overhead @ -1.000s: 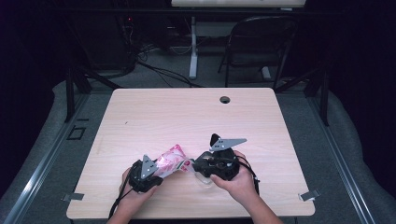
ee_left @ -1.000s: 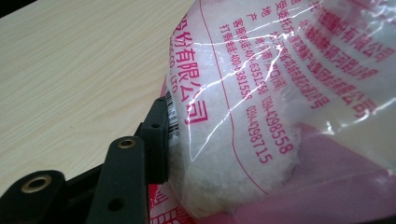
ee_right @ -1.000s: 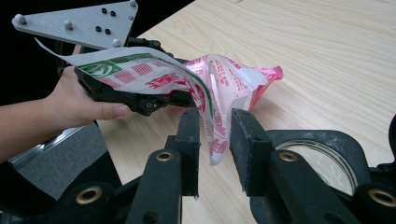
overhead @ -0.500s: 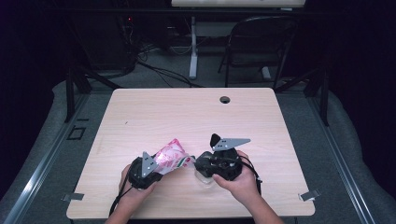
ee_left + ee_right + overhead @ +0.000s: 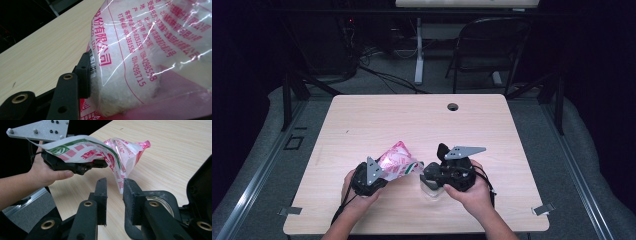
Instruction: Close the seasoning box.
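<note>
Bag (image 5: 397, 162) tilted further toward right gripper (image 5: 115, 182) than before; white granules inside, pink print. Left gripper (image 5: 379, 175) clamps it; right jaws slightly parted around its corner.

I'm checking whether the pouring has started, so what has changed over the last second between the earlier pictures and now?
Little has changed. The left gripper still clamps the pink-and-white bag, which has tipped slightly further toward the right gripper. The right gripper's jaws stand a little apart by the bag's lower corner, not clearly gripping it. Both hands, the clear container under the right gripper and the table stayed put.
</note>
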